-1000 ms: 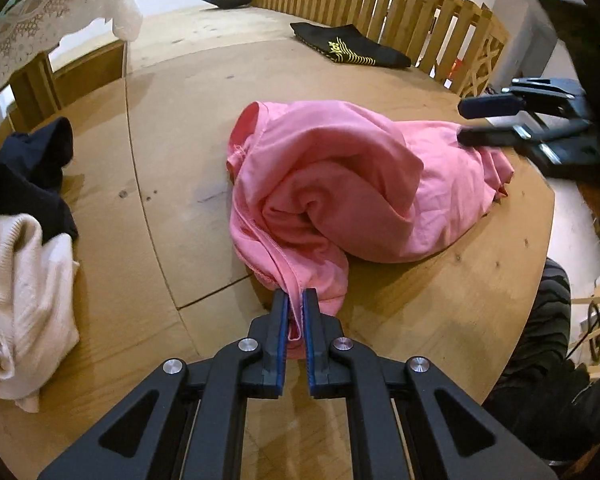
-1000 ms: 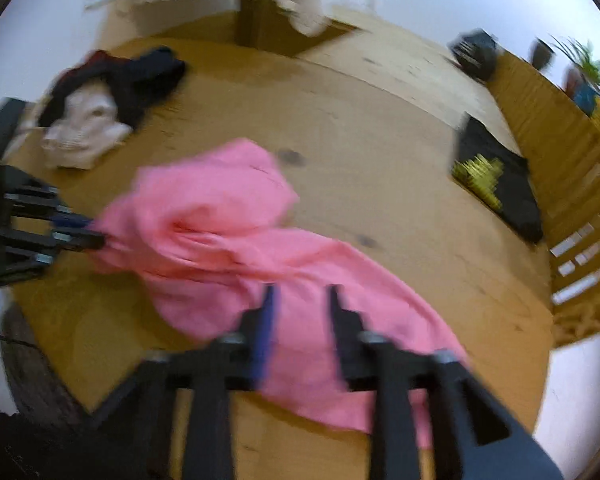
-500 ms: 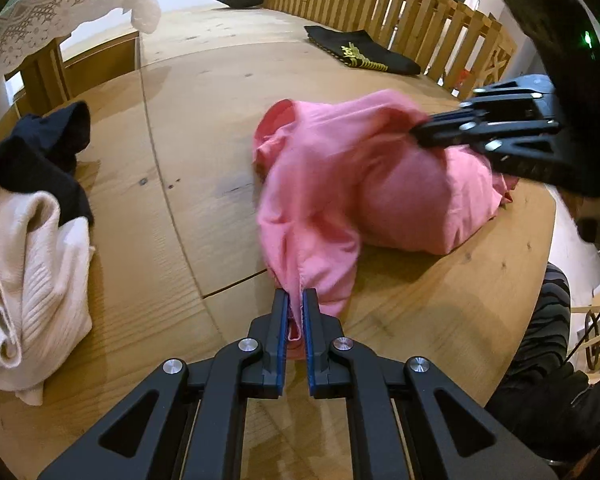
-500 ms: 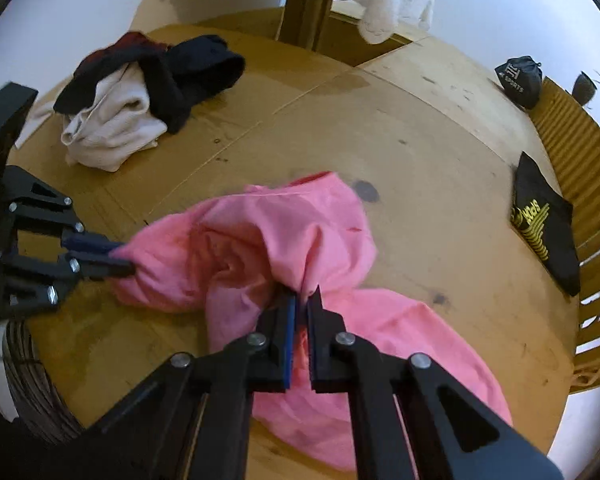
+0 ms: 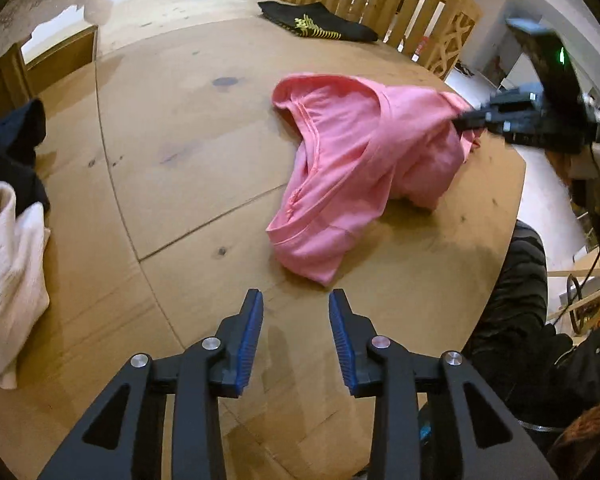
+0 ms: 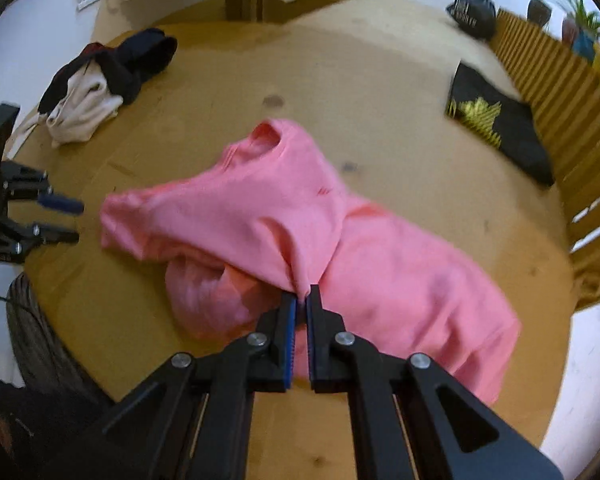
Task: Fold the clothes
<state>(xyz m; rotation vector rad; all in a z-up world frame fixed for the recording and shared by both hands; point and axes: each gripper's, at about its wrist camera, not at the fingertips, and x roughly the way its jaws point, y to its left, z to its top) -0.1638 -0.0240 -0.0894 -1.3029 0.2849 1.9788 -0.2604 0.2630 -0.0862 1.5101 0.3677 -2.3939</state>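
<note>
We are at the straightening step, not yet at any fold; the pink shirt lies bunched near the tabletop's near edge, its collar turned toward the middle of the tabletop and its hem end trailing toward our right; our right gripper is clenched on a pinch of the pink cloth, which rises taut to its pads, while our left gripper has just been opening and now stands parted above bare wood with nothing between its jaws, the shirt's nearest corner just beyond its tips; we judge that the next move calls for the left to take a fresh hold on a sleeve or shoulder, so that both can draw the shirt flat; the heap of white and dark clothes at the far left edge and the folded black garment by the wooden fence lie well apart.
</note>
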